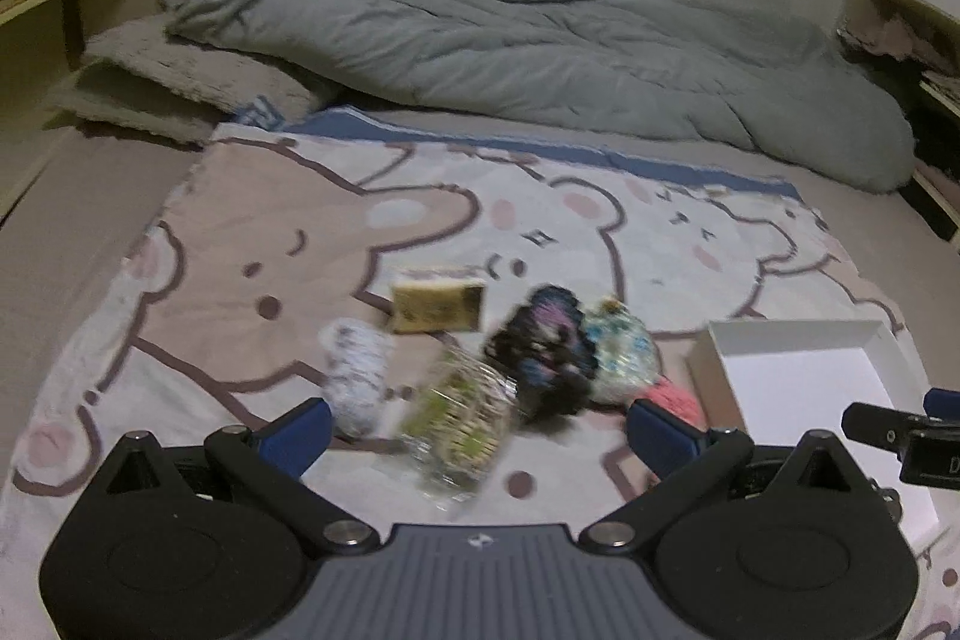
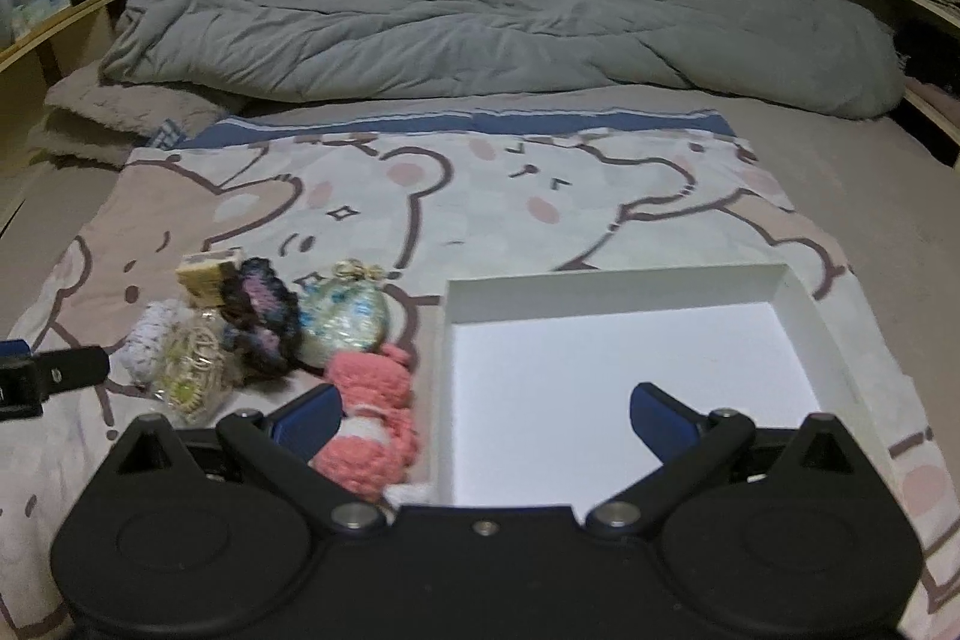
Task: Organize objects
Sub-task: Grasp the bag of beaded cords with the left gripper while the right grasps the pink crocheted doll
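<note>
Lying beside the white box [image 2: 624,298], the pink crocheted toy [image 2: 372,424] looks fuzzy; both grippers' fingers gape wide.

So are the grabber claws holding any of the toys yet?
No. The left gripper and right gripper are both open, holding nothing.

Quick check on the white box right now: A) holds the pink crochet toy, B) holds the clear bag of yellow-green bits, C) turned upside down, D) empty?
D. In the right wrist view the white box sits open side up with only its bare white floor showing; the pink crochet toy lies outside its left wall and the clear bag sits further left on the bear blanket.
</note>
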